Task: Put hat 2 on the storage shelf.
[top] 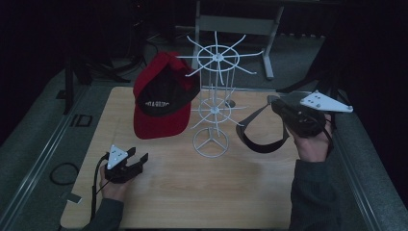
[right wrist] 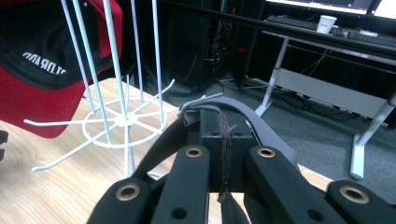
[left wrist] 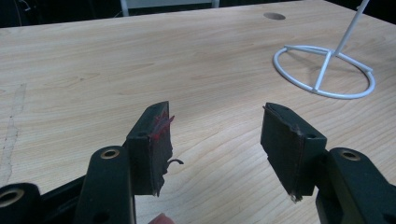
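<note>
We work at a wooden table (top: pixel 192 192) with a white wire rack (top: pixel 215 103) standing near its middle: a round foot, a thin upright post, and two tiers of spokes that end in small hooks. A red cap (top: pixel 161 96) already hangs on the rack's left side, from the upper tier.

To the right of the rack we hold a dark visor (top: pixel 262 130), a strap loop with a curved brim. The right gripper (top: pixel 281 109) has it pinched, jaws fully closed on a thin part of the strap, and the rest of the loop hangs free below and to the left of the jaws, above the table. The visor's long line runs roughly from the gripper down toward the rack's foot.

What the coming move turns on, as we judge it, is this: the rack's free spokes lie to the left of our right gripper and slightly farther from us, with the upper tier's right-hand hooks (top: pixel 257 52) higher than the visor. In the right gripper view the lower tier (right wrist: pixel 119 121) sits just ahead and left of the closed jaws.

The left gripper (top: pixel 136 161) rests low at the table's near left, jaws wide apart and holding nothing, well apart from the visor. The right hand is plainly the nearer one.
</note>
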Available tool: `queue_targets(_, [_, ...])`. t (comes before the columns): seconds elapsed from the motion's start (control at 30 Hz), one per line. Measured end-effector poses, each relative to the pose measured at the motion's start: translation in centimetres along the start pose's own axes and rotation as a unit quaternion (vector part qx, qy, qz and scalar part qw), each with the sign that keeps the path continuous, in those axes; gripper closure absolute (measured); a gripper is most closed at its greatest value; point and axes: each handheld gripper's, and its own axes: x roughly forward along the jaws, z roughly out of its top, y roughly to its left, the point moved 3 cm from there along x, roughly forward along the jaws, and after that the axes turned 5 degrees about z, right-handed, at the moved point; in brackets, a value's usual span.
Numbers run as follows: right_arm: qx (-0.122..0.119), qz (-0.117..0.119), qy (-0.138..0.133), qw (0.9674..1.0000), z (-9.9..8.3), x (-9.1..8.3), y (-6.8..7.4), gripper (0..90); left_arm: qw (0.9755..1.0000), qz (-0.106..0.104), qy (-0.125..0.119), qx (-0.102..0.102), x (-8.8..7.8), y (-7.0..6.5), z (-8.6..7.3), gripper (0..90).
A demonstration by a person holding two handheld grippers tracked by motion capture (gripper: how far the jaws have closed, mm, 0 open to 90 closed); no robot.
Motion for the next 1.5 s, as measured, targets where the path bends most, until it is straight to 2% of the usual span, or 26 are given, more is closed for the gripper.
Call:
queue_targets(0.43, [-0.010, -0.002, -0.017, 0.9998, 2.4, -0.2, -0.7, 89.5, 1.0000, 0.000, 0.000, 0.000, 0.0, 0.0, 0.0, 43.2])
queue_targets(0.77, [-0.019, -0.004, -0.033, 0.9993, 4.1, -0.6, -0.5, 89.5, 1.0000, 0.000, -0.002, -0.001, 0.0, 0.0, 0.0, 43.2])
queue_targets(1.5, [-0.033, -0.007, -0.049, 0.9982, 7.0, -0.8, -0.6, 89.4, 1.0000, 0.001, -0.002, -0.002, -0.1, 0.0, 0.0, 43.2])
